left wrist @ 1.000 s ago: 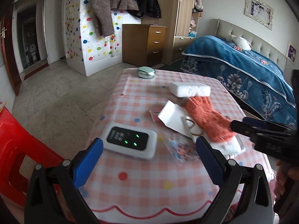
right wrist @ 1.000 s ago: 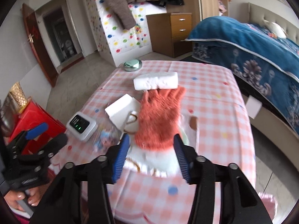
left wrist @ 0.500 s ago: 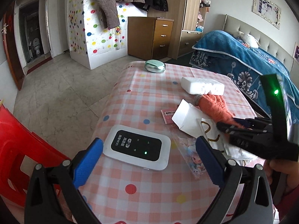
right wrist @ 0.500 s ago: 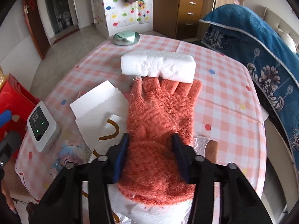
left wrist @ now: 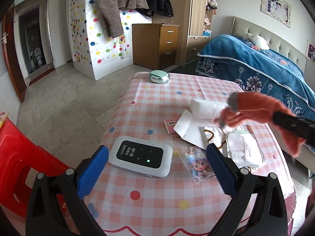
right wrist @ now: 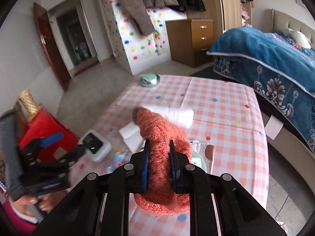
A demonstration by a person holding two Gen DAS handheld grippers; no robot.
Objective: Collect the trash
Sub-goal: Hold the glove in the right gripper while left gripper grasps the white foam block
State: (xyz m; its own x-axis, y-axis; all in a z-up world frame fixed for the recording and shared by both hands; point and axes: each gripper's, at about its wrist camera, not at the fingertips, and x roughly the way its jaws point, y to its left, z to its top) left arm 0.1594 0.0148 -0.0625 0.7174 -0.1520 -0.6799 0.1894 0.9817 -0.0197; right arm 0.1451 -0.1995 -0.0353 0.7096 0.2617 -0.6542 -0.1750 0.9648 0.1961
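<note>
A home bedroom: blue-quilted bed point(left wrist: 256, 63), wooden drawer chest point(left wrist: 157, 45), hung coats point(left wrist: 118, 2), gingham-clothed table point(left wrist: 157, 196).

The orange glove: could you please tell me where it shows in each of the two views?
Left wrist: the glove hangs at right, off the table, pinched by the right tool.
Right wrist: glove at centre, between the tool's fingers.
Shared landmark: the white router.

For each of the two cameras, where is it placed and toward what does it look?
Left wrist: on the open left gripper, looking down over the wifi router toward the bed; its own blue fingers show.
Right wrist: on the right gripper, whose jaws have just been closing and now pinch the orange glove; a hand shows lower left.
Both share the checkered table, router and glove.
</note>
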